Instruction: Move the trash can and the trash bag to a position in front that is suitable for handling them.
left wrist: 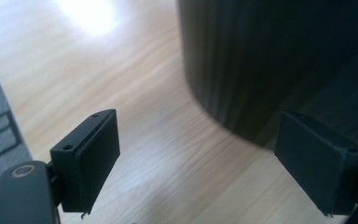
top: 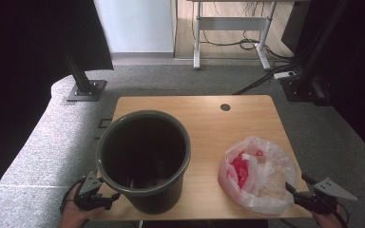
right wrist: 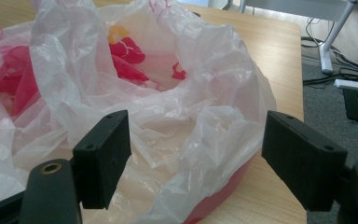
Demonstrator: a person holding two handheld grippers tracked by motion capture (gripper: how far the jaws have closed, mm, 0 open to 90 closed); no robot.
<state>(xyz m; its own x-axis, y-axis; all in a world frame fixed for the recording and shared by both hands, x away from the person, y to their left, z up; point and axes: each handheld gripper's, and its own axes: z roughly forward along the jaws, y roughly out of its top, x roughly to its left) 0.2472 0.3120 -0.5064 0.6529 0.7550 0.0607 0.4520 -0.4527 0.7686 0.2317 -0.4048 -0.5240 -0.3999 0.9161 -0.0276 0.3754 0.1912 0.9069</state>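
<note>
Right gripper jaws wide open, the plastic bag just ahead on the table's right side, crumpled film between them. Left gripper open too, beside the dark bin, holding nothing.

High view overlooks table; gripper views close, level, sharing tabletop.

We carry two matte black two-jaw tools: left tool, right tool; flat rectangular screw-fastened pads, grey three-cornered top plates, black trailing cables.
</note>
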